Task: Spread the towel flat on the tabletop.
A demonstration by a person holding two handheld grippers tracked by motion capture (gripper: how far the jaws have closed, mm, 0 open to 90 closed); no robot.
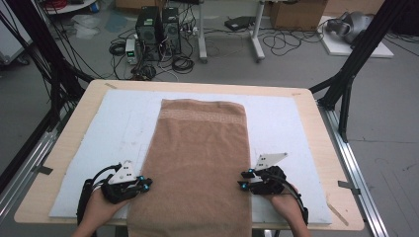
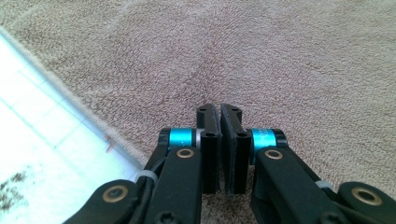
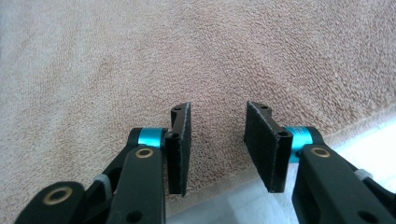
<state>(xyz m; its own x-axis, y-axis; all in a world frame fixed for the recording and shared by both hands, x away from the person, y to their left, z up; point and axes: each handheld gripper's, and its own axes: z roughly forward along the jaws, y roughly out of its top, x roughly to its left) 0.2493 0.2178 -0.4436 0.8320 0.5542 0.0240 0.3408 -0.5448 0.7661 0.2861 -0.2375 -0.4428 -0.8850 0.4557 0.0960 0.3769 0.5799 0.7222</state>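
The long tan terry-cloth towel lies flat down the middle of the white foam mat, its near end overhanging the table's front edge. The left gripper sits at the towel's left edge, jaws pressed together; the right gripper at its right edge, jaws spread.

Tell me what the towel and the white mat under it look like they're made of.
Towel: tan terry cloth, probably cotton; the left gripper view shows a looped, matte pile. White mat: seemingly foam or felt board, matte, with faint grid lines; the exact material is unclear.
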